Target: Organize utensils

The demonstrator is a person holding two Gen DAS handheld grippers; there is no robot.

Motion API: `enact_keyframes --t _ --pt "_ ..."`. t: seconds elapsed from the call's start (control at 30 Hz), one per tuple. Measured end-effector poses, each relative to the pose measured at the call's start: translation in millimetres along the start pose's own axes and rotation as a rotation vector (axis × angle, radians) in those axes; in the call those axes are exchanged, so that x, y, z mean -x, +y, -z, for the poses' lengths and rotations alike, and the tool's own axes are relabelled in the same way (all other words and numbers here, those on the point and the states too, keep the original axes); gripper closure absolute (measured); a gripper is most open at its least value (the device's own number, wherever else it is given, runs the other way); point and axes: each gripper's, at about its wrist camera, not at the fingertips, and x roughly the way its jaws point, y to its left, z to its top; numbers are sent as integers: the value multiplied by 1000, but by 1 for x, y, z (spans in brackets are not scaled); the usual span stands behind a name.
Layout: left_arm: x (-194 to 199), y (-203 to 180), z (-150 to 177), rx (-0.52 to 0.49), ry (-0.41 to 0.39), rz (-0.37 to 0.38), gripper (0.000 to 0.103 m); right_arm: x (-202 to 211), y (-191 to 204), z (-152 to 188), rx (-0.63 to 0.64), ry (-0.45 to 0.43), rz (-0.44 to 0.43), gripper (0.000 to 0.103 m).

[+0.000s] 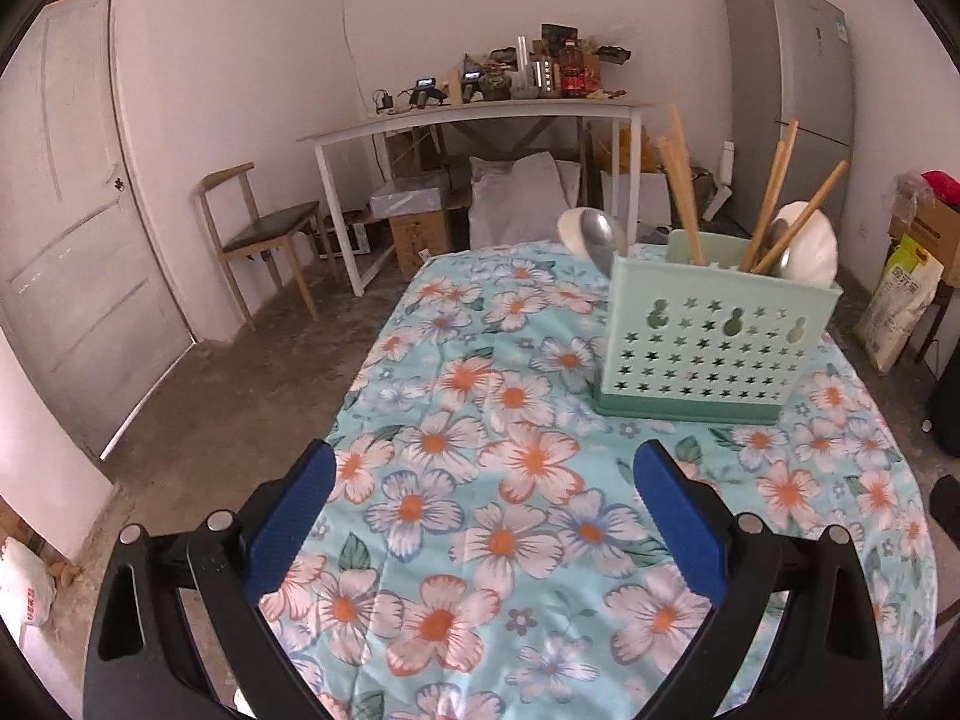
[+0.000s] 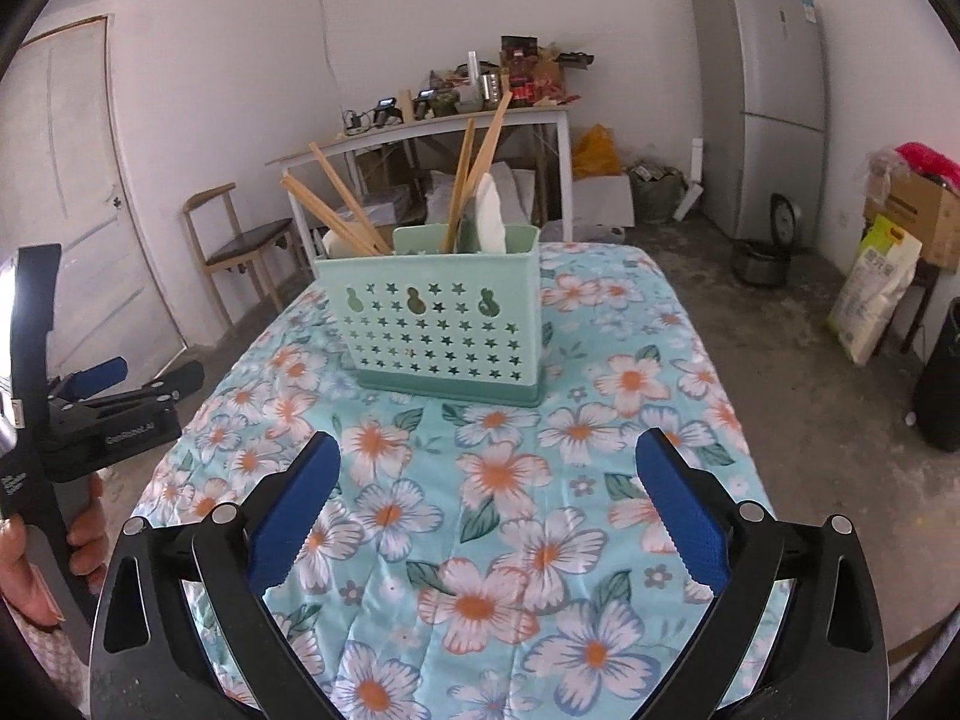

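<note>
both grippers hover over the near end of the table (image 2: pixel 690 330), left gripper (image 1: pixel 483 498) and right gripper (image 2: pixel 489 489) spread wide, nothing held. the green utensil holder (image 1: pixel 717 348) stands toward the far end, nearer the right edge, with wooden chopsticks (image 1: pixel 684 186), a metal spoon (image 1: pixel 600 237) and white spoons (image 1: pixel 807 243) upright inside. floral cloth lies bare between grippers and holder. a chair (image 1: pixel 258 228) and fridge (image 1: pixel 792 96) stand beyond

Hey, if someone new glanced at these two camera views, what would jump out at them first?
First, the mint-green utensil caddy with star-shaped holes, standing upright on the floral tablecloth and holding wooden chopsticks, a metal spoon and white spoons. Next, the open blue-padded right tongs and left tongs, both hovering short of the caddy, holding nothing.
</note>
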Motion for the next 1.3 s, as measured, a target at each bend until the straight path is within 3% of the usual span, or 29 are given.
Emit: enact_keyframes --t 0.1,0.33,0.47,0.63,1.3 --pt "6 -7 -4 -3 11 32 6 4 0 -2 -2 -4 24 8" --pt "21 -20 -8 -7 -35 1 6 13 -7 -3 -30 -12 101 8" --pt "23 -22 -7 18 -23 -4 6 14 -11 -2 -44 -14 145 8" --pt "16 -21 -3 51 32 21 6 13 -14 -5 -31 -19 160 8" --pt "9 -29 3 26 63 48 6 9 -22 -5 -44 11 214 8"
